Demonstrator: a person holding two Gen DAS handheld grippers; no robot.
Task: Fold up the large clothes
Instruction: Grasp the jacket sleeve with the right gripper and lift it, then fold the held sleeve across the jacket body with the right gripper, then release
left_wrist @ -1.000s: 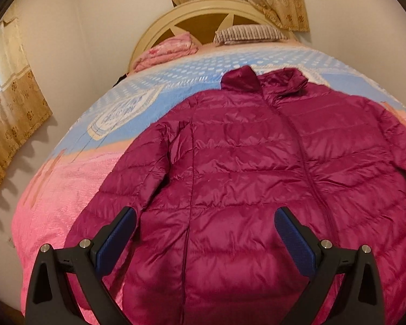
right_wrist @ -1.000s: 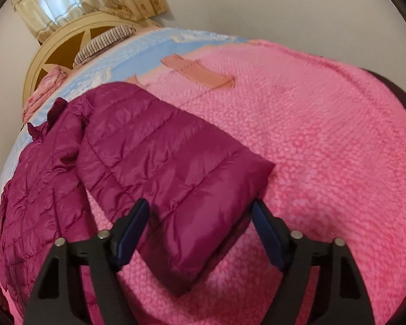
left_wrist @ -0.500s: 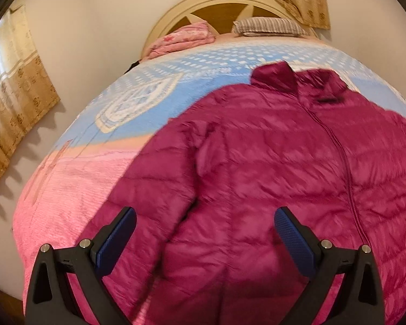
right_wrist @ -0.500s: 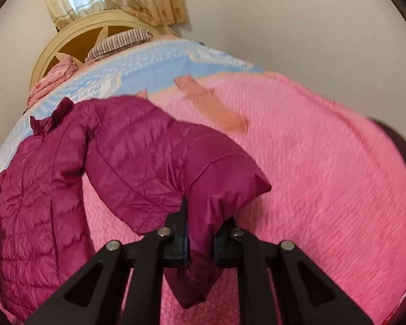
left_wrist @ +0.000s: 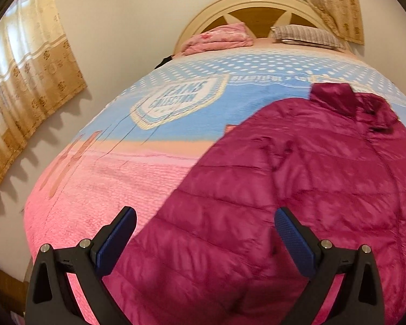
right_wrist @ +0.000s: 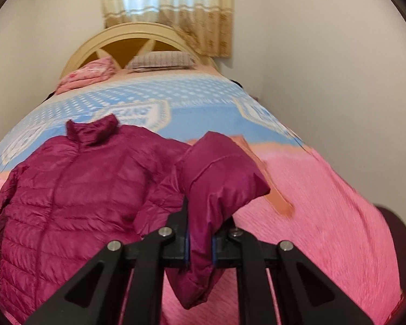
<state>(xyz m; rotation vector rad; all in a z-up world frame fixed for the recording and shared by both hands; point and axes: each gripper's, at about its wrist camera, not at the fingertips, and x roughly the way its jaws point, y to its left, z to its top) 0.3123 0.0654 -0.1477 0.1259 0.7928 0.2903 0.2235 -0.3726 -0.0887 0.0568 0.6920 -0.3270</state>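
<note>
Right wrist view: my right tongs (right_wrist: pixel 200 239) pinch the jacket's sleeve cuff (right_wrist: pixel 216 178), raised off the bed (right_wrist: pixel 324 203). Jacket (left_wrist: pixel 297 189) lies zipped, front up, below the headboard (left_wrist: pixel 257 8). Left tongs (left_wrist: pixel 203 239) spread, empty. I judge folding barely begun; all folds remain.

Soft, even indoor light, daylight glowing through the curtains (right_wrist: pixel 165 5), scalloped curtain shadows on the wall (left_wrist: pixel 35 146), strong fisheye bending, dark corners, motion blur across the bedspread (right_wrist: pixel 324 189)
</note>
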